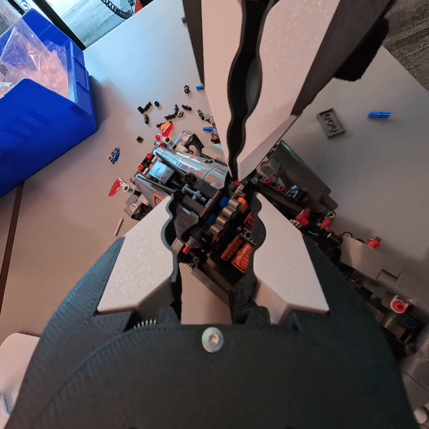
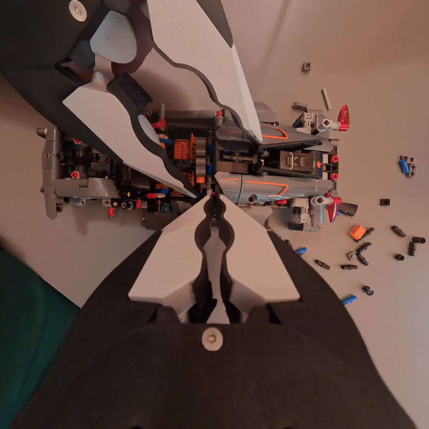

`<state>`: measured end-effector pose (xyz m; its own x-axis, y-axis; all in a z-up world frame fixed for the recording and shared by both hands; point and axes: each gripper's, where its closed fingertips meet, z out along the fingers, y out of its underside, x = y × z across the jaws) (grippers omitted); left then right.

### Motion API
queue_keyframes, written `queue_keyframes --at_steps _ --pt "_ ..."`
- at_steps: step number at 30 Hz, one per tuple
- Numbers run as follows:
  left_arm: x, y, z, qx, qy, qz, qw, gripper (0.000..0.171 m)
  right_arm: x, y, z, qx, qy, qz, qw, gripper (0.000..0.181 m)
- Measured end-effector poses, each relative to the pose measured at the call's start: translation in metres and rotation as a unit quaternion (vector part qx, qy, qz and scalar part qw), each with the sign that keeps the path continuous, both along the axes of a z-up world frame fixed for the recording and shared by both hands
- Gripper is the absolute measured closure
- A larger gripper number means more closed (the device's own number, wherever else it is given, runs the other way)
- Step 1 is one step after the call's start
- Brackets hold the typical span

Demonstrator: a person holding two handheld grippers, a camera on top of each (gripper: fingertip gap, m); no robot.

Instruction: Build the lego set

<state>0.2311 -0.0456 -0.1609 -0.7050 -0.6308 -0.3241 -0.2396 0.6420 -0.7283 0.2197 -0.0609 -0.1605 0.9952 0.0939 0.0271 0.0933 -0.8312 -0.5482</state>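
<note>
A grey, black and orange lego car model [image 1: 199, 167] lies on the white table [image 1: 58, 232]; it also shows in the right wrist view [image 2: 267, 185]. My left gripper [image 1: 214, 197] is open wide, its fingers straddling the model's middle with the tips touching it. From the right wrist view it [image 2: 227, 167] reaches in from the upper left. My right gripper [image 2: 213, 196] is shut on a small red pin [image 2: 213, 193] and holds it against the model's near side. In the left wrist view the right gripper [image 1: 233, 177] comes down from the top.
A blue bin [image 1: 41, 130] holding clear plastic bags [image 1: 34, 53] stands at the left. Several loose black, blue and red pins [image 1: 162, 111] lie beyond the model, also seen to the right [image 2: 371, 250]. A dark grey plate [image 1: 330, 123] and a blue pin [image 1: 379, 113] lie apart. The grippers are tip to tip, or close to it.
</note>
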Motion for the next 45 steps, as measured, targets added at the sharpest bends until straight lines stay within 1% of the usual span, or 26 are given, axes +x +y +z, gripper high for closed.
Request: queue_keyframes --at_steps 10,23,30,45 --pt "0.001 0.000 0.000 -0.013 -0.002 0.000 1.000 0.108 0.004 -0.002 -0.001 0.000 0.002 -0.024 1.000 0.181" --pt "0.002 0.001 0.000 -0.017 -0.005 0.001 1.000 0.109 0.006 -0.002 -0.002 -0.033 0.005 -0.022 0.999 0.181" --pt "0.003 0.004 0.000 -0.020 -0.004 0.005 1.000 0.109 0.008 0.000 -0.002 -0.064 -0.021 -0.019 0.998 0.181" --pt "0.005 0.010 0.001 -0.019 -0.010 0.015 1.000 0.112 0.013 0.006 -0.004 -0.092 -0.019 -0.037 0.995 0.181"
